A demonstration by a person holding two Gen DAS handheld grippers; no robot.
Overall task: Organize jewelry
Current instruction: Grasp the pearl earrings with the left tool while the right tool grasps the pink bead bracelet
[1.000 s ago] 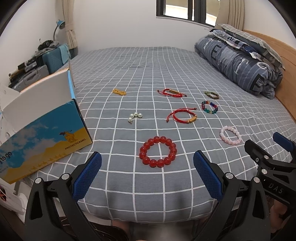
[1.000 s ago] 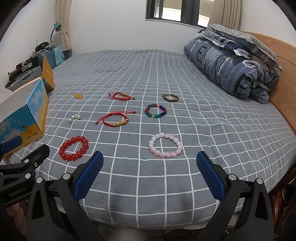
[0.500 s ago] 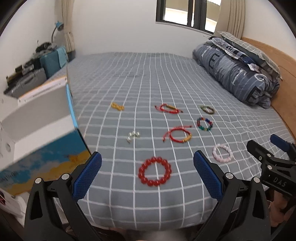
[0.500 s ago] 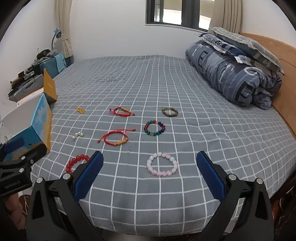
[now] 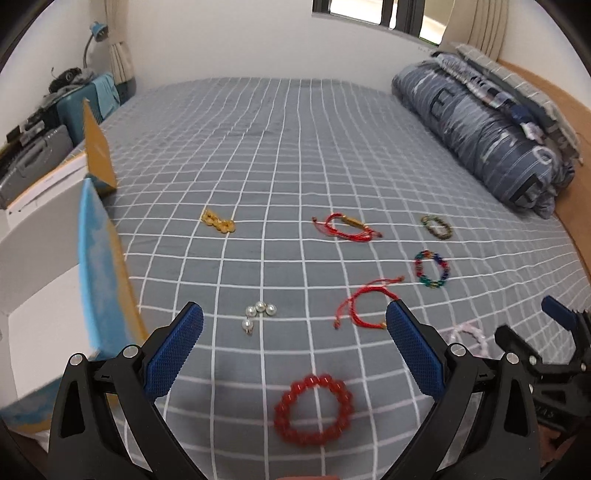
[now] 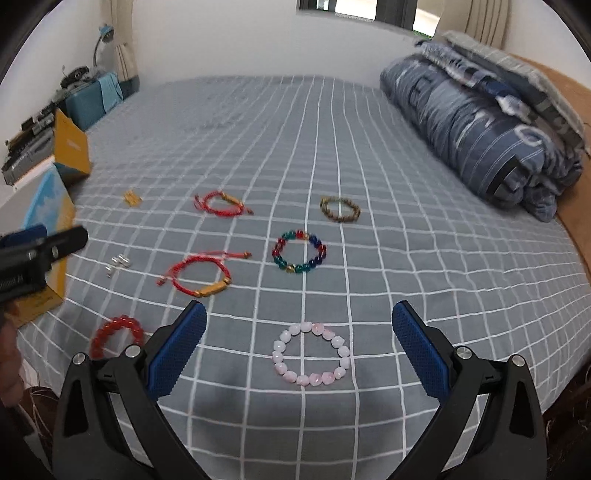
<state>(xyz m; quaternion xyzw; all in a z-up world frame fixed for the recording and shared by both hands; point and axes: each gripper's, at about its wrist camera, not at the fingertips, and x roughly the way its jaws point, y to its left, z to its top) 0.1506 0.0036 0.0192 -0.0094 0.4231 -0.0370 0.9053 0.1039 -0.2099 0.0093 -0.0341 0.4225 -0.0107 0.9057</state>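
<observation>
Jewelry lies spread on a grey checked bed (image 5: 280, 155). A red bead bracelet (image 5: 313, 409) lies below and between the fingers of my open left gripper (image 5: 294, 349). A pink bead bracelet (image 6: 311, 353) sits between the fingers of my open right gripper (image 6: 298, 345). Further back lie a red cord bracelet (image 6: 197, 275), a second red cord bracelet (image 6: 221, 203), a multicolour bead bracelet (image 6: 299, 251), an olive bead bracelet (image 6: 340, 209), pearl pieces (image 5: 258, 313) and a gold piece (image 5: 218, 220). Neither gripper holds anything.
An open blue and yellow cardboard box (image 5: 99, 280) stands at the bed's left edge. A folded blue quilt and pillows (image 5: 491, 136) fill the right side by a wooden headboard. Cases and a lamp (image 5: 92, 33) stand at far left. The bed's front edge is close below.
Both grippers have moved forward and lower over the bed, so the bracelets appear nearer. The red bead bracelet now lies under the left gripper, the pink one under the right. Both stay open.
</observation>
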